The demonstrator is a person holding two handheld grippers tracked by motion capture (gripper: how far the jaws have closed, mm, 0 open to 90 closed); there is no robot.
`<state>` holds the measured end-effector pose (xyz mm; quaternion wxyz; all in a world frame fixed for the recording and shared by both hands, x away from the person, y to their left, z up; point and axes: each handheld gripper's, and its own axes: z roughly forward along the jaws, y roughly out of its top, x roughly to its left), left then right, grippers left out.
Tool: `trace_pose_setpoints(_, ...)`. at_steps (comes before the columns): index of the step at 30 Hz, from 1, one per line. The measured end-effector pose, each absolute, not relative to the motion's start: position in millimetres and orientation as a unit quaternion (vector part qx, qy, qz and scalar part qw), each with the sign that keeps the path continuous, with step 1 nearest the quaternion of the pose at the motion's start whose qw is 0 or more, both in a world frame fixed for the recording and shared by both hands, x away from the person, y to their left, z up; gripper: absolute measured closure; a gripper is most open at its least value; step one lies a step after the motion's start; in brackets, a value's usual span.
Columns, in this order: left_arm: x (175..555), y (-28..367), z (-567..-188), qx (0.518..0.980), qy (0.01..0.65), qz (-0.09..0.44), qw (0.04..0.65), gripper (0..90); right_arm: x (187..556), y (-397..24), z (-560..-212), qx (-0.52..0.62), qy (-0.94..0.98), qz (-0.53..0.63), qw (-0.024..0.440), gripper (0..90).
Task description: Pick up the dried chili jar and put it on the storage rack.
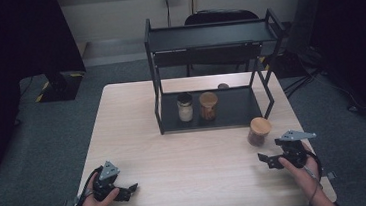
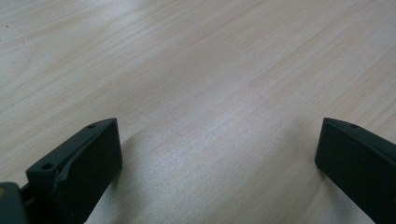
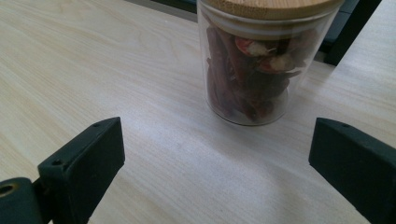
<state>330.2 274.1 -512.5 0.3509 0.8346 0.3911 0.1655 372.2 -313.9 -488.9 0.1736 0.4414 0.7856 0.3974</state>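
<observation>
A glass jar with a bamboo lid (image 1: pixel 259 131) holds dried red chillies and stands on the wooden table (image 1: pixel 139 137), just right of the black rack's front corner. My right gripper (image 1: pixel 268 160) is open a short way in front of it. In the right gripper view the jar (image 3: pixel 252 65) stands upright ahead of the wide-apart jaws of the right gripper (image 3: pixel 217 144), apart from them. My left gripper (image 1: pixel 127 190) rests open near the table's front left. The left gripper (image 2: pixel 219 144) has bare wood between its jaws.
A black two-tier rack (image 1: pixel 210 35) stands at the table's back centre. Its lower shelf carries a dark-lidded jar of white contents (image 1: pixel 185 108) and a bamboo-lidded jar of reddish contents (image 1: pixel 208 106). A small dark round thing (image 1: pixel 223 86) lies behind the rack. A chair (image 1: pixel 221 16) stands beyond.
</observation>
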Motion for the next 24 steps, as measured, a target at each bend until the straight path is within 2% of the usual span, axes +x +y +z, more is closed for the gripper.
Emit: trace_pose_setpoints(24,330.2,274.0,-512.6,0.835,0.391,0.166,0.351,0.1,385.5,-313.2,-487.9,0.450,0.781,0.392,0.185,2.3)
